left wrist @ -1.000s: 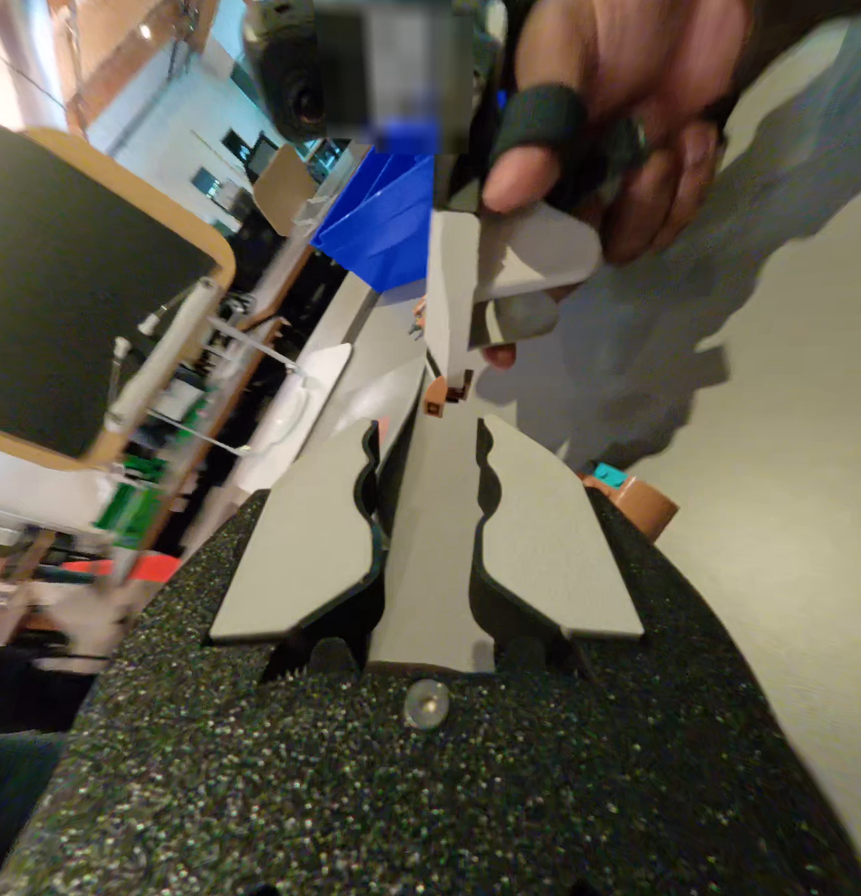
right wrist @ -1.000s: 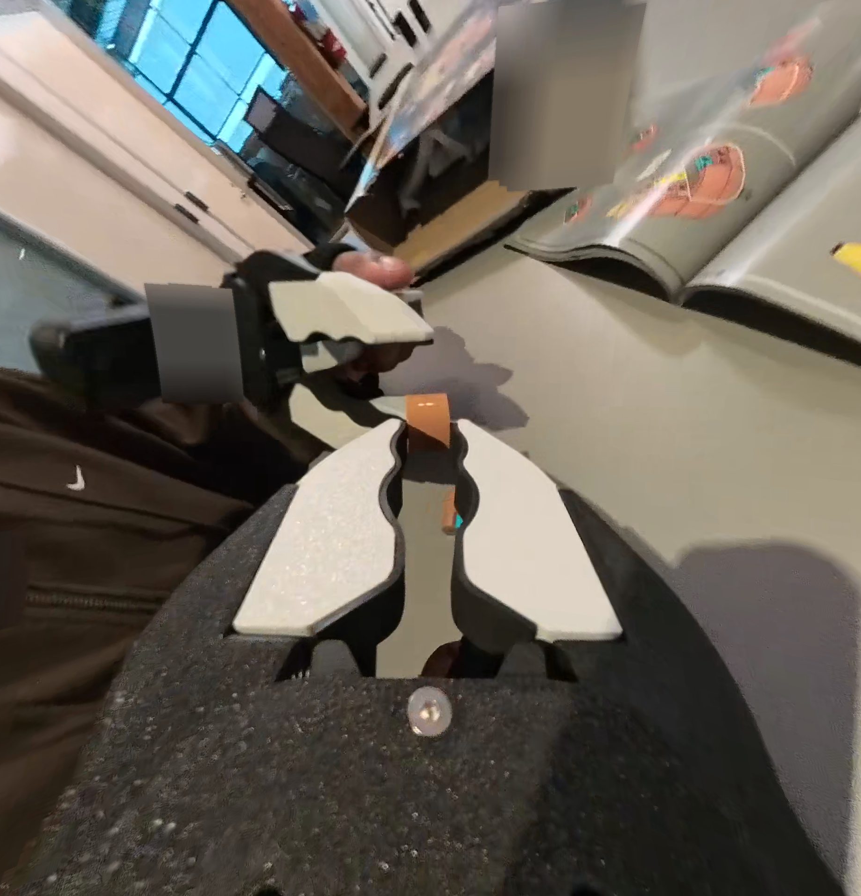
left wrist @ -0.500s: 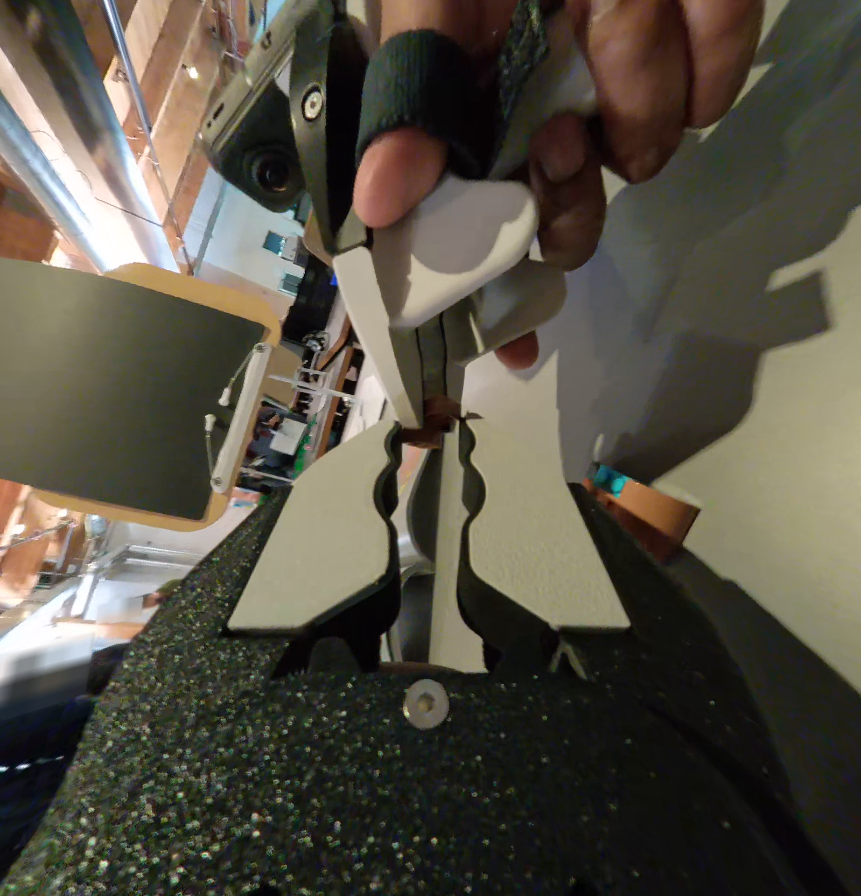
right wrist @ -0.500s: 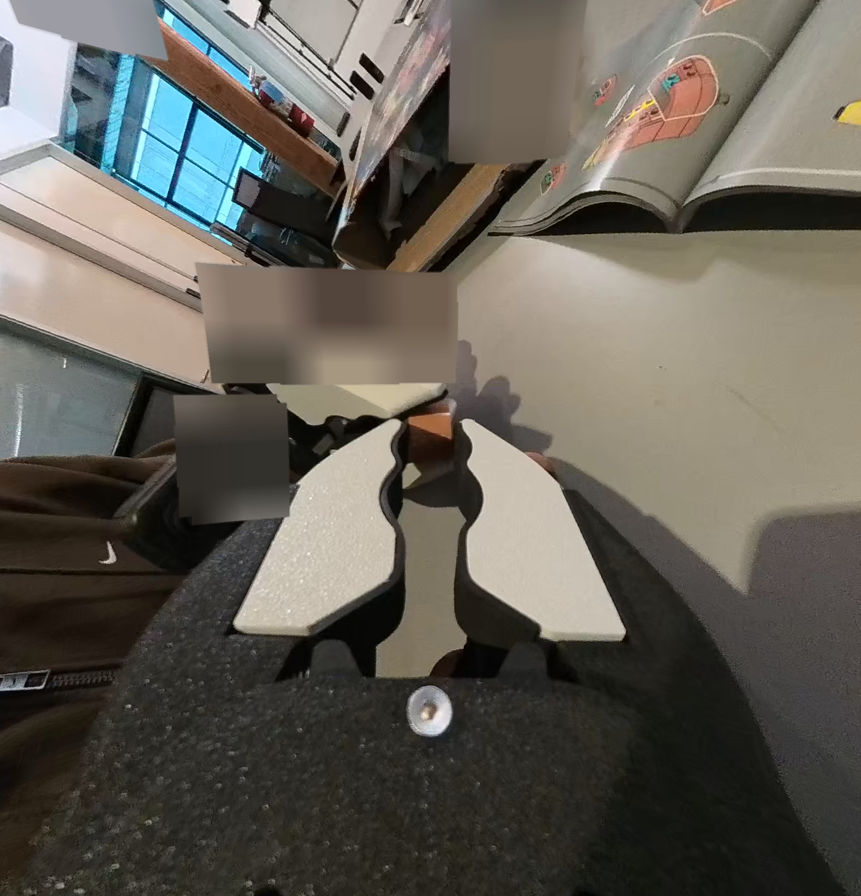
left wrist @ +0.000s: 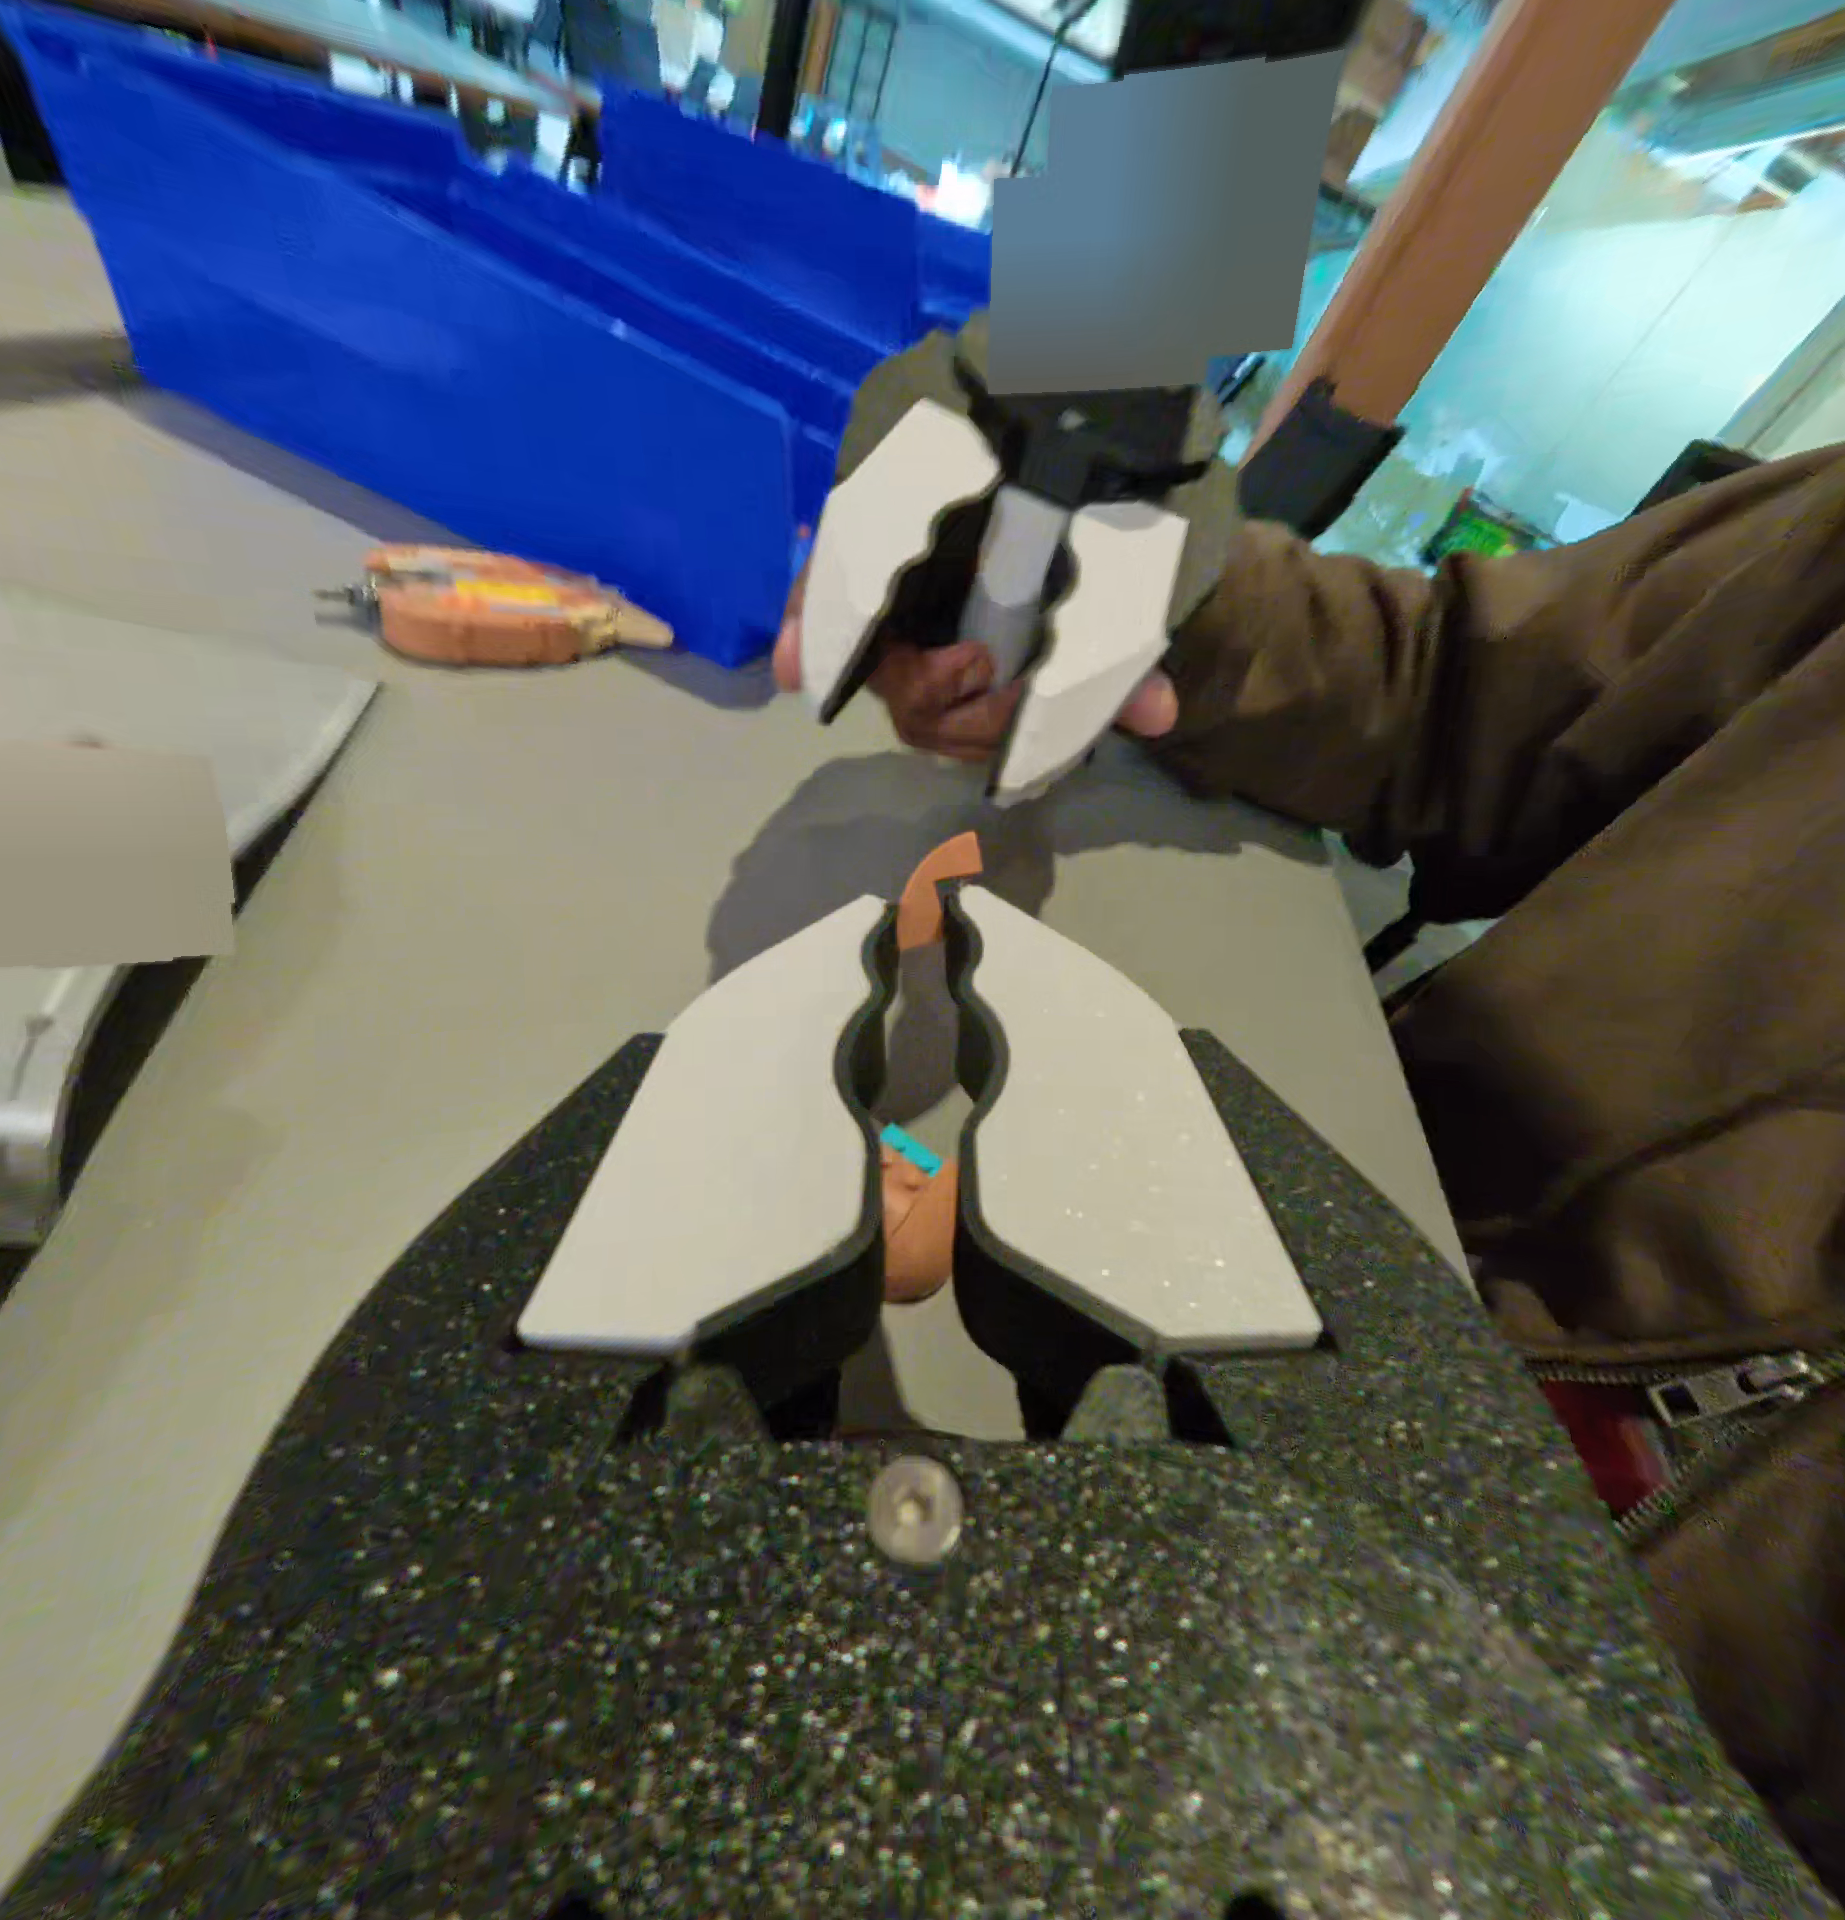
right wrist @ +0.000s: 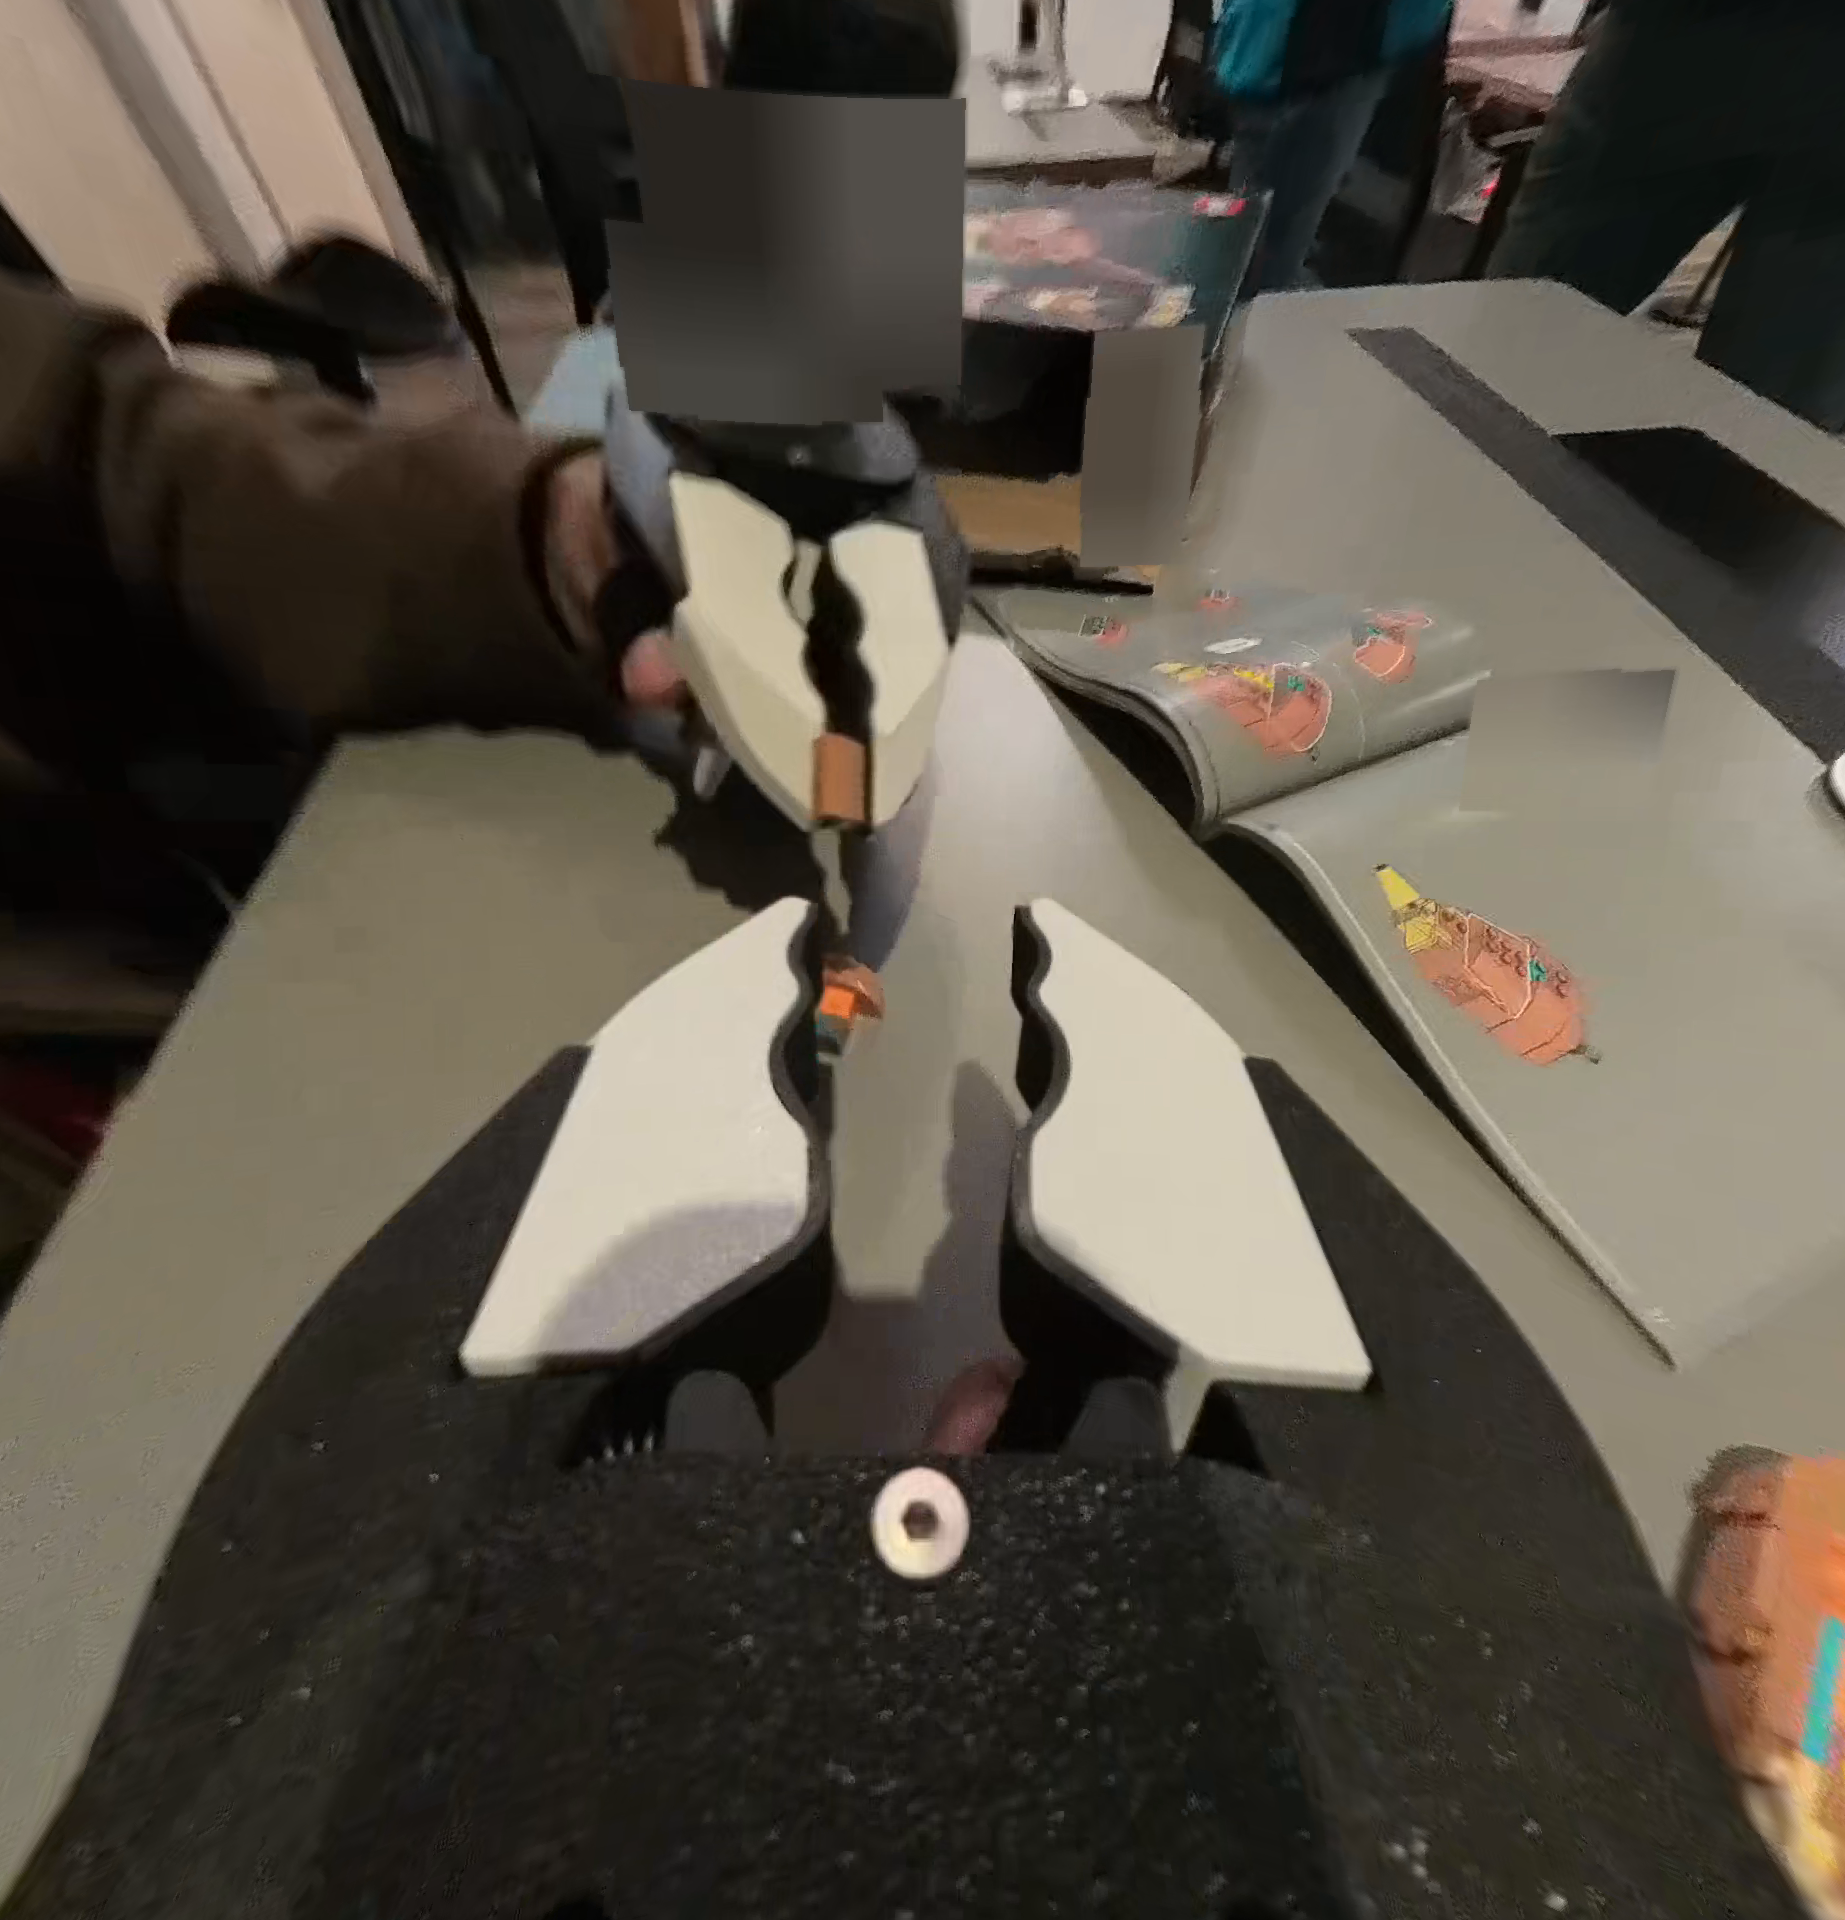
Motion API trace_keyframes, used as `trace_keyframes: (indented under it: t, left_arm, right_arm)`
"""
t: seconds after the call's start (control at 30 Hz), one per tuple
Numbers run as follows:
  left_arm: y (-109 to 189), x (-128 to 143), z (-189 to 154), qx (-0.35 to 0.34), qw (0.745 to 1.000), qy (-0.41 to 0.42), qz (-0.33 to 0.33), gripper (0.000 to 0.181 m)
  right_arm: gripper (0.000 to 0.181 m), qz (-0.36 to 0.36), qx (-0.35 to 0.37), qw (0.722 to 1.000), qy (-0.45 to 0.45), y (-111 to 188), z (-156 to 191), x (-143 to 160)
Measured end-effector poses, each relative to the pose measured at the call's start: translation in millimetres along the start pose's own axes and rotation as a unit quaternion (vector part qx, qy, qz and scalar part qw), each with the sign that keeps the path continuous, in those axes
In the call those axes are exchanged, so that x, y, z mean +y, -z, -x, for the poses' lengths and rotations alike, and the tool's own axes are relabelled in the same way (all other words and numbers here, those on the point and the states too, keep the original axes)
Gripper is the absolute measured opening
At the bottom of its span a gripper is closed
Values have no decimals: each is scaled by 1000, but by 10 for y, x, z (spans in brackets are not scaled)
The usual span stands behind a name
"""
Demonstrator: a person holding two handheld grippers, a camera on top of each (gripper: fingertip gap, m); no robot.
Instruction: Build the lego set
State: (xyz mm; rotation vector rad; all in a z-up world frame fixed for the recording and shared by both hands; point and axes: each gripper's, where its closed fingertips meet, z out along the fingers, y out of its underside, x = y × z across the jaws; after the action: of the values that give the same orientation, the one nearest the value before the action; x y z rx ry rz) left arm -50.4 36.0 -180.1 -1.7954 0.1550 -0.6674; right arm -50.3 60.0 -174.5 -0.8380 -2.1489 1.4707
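Note:
My left gripper (left wrist: 923,912) is shut on a curved brown Lego piece (left wrist: 941,860) that sticks out past its fingertips, held above the grey table (left wrist: 482,987). It also shows in the right wrist view (right wrist: 843,823), with the brown piece (right wrist: 840,781) at its tip. My right gripper (right wrist: 918,920) is open and empty, facing the left one with a gap between them; it shows in the left wrist view (left wrist: 913,753). A small brown and teal Lego assembly (left wrist: 913,1210) lies on the table below, also in the right wrist view (right wrist: 847,1000).
An open instruction booklet (right wrist: 1417,883) lies on the table to the right. A larger brown Lego ship build (left wrist: 492,620) sits by blue bins (left wrist: 430,343); it shows blurred at the lower right (right wrist: 1791,1662). People stand at the far side. Both grippers' tips are close together, under 4 cm apart.
The brown piece passed from my right gripper to my left. The right gripper opened, and the two grippers drew apart and swung level over the table.

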Motion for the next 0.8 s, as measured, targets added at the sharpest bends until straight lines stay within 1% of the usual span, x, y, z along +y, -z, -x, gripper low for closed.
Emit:
trace_keyframes:
  t: [0.07, 0.17, 0.27, 0.37, 0.47, 0.6, 0.8]
  left_arm:
    - [-31, 103, 48, -5, 1000, -7, 25, 8]
    - [-73, 157, -45, 23, 999, -7, 48, 8]
    - [-106, 129, -143, 74, 995, 40, 56, 8]
    - [-120, 72, -255, 139, 983, 103, 60, 8]
    - [-128, 84, -305, 172, 973, 132, 75, 8]
    - [-120, 105, -366, 213, 961, 154, 81, 8]
    - [-114, 177, -506, 262, 947, 151, 104, 8]
  right_arm:
    - [36, 24, 9, 999, 39, -43, -11, 95]
    - [37, 15, -1, 993, 117, -94, 72, 117]
    - [36, -15, -27, 980, 196, -114, 195, 45]
    - [35, -39, -55, 967, 247, -104, 307, -50]
    - [32, -49, -74, 956, 278, -86, 370, -105]
    - [27, -42, -98, 947, 304, -92, 444, -74]
    - [19, -44, -129, 936, 326, -115, 612, -69]
